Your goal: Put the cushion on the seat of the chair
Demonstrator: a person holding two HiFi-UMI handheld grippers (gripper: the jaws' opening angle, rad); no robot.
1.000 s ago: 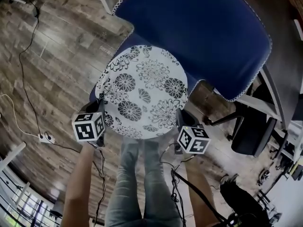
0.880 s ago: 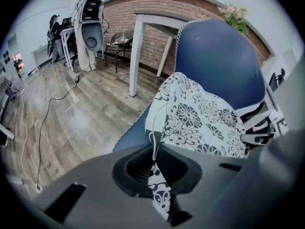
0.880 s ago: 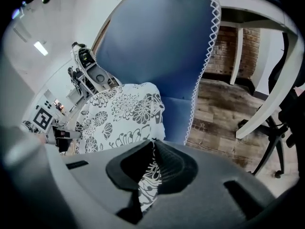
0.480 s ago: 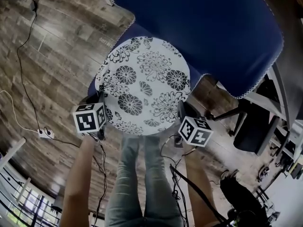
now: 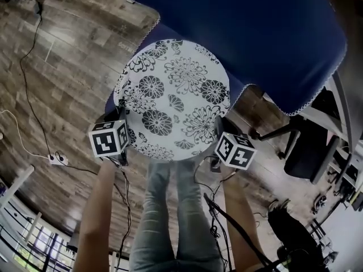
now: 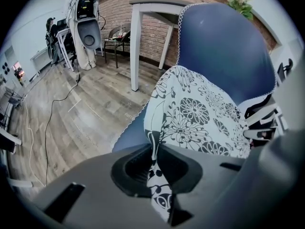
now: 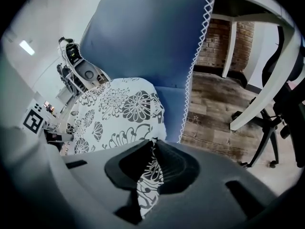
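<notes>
while both grippers pinch its edge, the round white cushion (image 5: 173, 100) shows black floral print.

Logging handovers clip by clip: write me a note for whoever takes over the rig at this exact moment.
Left gripper: shut on the near-left edge of the cushion.
Right gripper: shut on the cushion's near-right edge.
Cushion: round, floral, held between both grippers over the blue chair seat, in front of the backrest. Whether it touches the seat cannot be told.
Done: cushion gripped and positioned over the seat.
Left: lower it flat onto the seat, open both grippers, pull back.
</notes>
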